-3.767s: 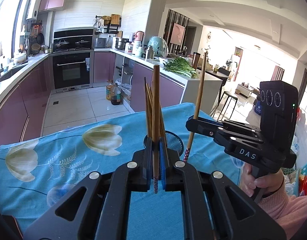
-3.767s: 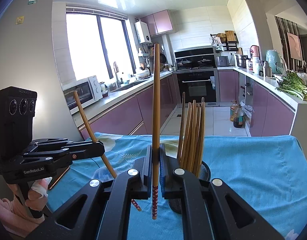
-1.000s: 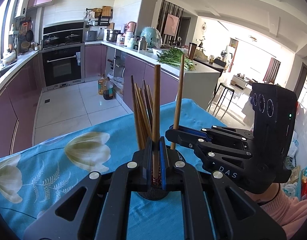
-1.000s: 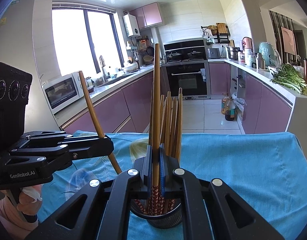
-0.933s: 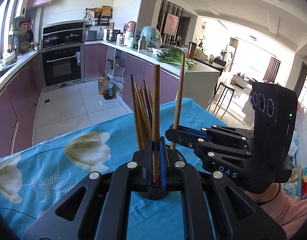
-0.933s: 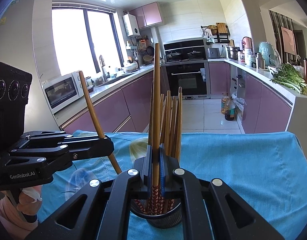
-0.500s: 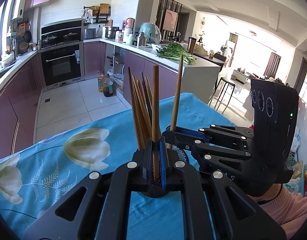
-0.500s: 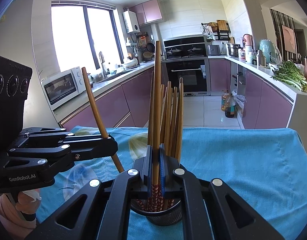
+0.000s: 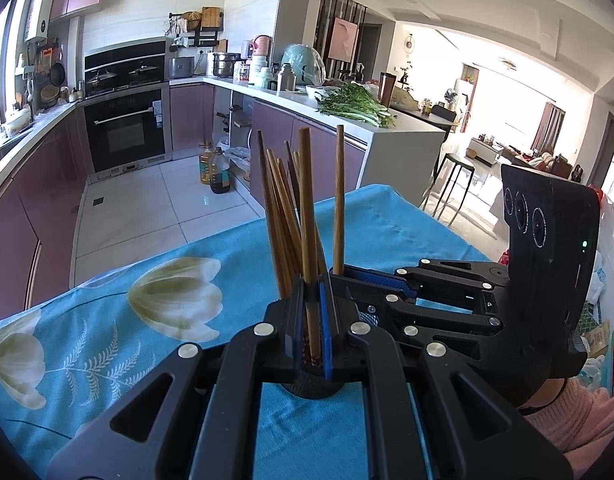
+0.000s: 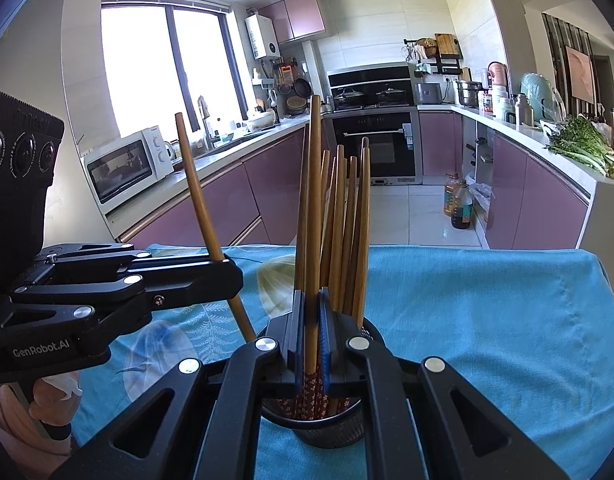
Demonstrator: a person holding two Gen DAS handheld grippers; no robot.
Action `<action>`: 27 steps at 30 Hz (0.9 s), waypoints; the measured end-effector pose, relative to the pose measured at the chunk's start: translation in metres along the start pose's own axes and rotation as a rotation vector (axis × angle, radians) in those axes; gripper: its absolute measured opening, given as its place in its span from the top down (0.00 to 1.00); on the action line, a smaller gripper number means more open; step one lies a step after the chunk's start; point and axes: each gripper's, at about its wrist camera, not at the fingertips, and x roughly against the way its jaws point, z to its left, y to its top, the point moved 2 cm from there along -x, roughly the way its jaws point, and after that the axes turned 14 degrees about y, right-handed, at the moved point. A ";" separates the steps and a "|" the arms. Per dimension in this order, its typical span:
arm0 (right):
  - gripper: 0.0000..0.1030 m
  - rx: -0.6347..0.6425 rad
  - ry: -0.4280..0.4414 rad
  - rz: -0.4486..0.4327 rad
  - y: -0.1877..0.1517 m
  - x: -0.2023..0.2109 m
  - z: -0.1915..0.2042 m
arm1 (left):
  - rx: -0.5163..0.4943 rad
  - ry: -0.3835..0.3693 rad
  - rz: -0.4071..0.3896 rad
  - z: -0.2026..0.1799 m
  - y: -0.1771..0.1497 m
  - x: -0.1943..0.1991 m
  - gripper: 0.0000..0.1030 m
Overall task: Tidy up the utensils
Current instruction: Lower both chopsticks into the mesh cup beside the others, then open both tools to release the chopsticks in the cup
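**Two chopsticks poised over the holder**

The black mesh holder (image 10: pixel 327 424) stands on the desk (image 10: pixel 487 320), which is draped in a blue floral cloth, and it already carries a sheaf of wooden chopsticks (image 10: pixel 347 220) leaning upright inside it. Everything else is placed against that holder.

The right gripper (image 10: pixel 311 344) sits directly above the holder's near rim, jaws clenched on a single chopstick (image 10: pixel 314 200) held upright, its red patterned lower end reaching down inside the holder among the others. The left gripper (image 9: pixel 313 320) comes at the holder from the left side, jaws likewise clamped on its own chopstick (image 9: pixel 307 208); in the right wrist view that stick slants toward the holder, and its tip seems to lie at or just outside the rim, though the right gripper hides the exact spot.

These sticks should handle as light, stiff and smooth, so they can pivot or slide between flat pads. Holding low on the shaft, near the patterned end, keeps the long top from swinging. The holder looks light too and could tip if a stick presses sideways on its rim, so each should be let go only once it points straight down into the opening.
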 end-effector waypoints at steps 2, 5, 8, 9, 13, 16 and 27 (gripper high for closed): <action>0.94 0.000 0.003 0.006 0.000 -0.001 -0.001 | 0.003 0.005 0.001 0.001 0.001 -0.003 0.92; 0.94 -0.003 0.004 0.011 0.001 -0.002 -0.003 | 0.010 0.010 0.008 0.003 0.003 -0.009 0.92; 0.94 -0.012 0.009 0.020 0.002 -0.005 -0.005 | 0.014 0.014 0.024 0.005 0.004 -0.017 0.92; 0.94 -0.016 0.011 0.022 0.002 -0.006 -0.006 | 0.015 0.016 0.028 0.006 0.004 -0.019 0.92; 0.94 -0.026 0.013 0.025 0.003 -0.009 -0.008 | 0.019 0.010 0.043 0.008 0.004 -0.026 0.91; 0.93 -0.034 0.017 0.025 0.003 -0.009 -0.009 | 0.022 0.000 0.060 0.010 0.004 -0.033 0.91; 0.92 -0.046 0.014 0.020 0.000 -0.006 -0.010 | 0.027 0.003 0.081 0.013 -0.004 -0.045 0.91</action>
